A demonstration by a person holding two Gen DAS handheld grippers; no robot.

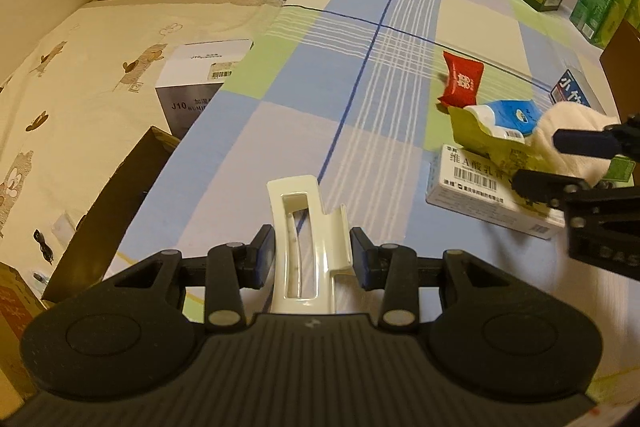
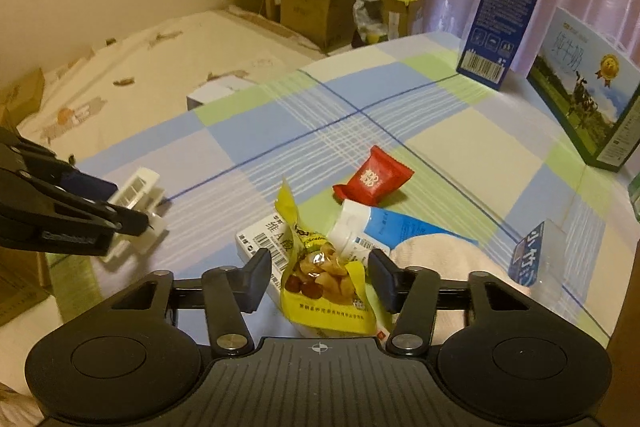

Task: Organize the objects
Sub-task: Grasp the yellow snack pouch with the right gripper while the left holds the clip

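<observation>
From the left wrist view, the left gripper has its jaws spread to either side of a cream plastic clip that lies on the checked tabletop, near the near edge. The pads stand just beside its flanks; I cannot tell whether they touch, so I read the jaws as open, not yet clamped. The clip looks light, stiff and smooth, likely to slip or pivot if pinched off-centre. The long slotted bar should take a squeeze better than the thin side tab. To the right lies the clutter: a red sachet, a blue-and-white tube, a white medicine box and a cream sock. The right gripper reaches into that pile from the right edge.

From the right wrist view, the right gripper stands with jaws wide apart around a yellow snack packet, holding nothing. The packet rests partly on the medicine box, with the tube and sock just beside it on the right and the sachet farther off. The packet should be light, crinkly and soft, with lumpy contents. A grip across its filled middle looks safer than the flimsy torn top, and a gentle closing would spare the contents. The left gripper shows at the left, at the clip.
</observation>
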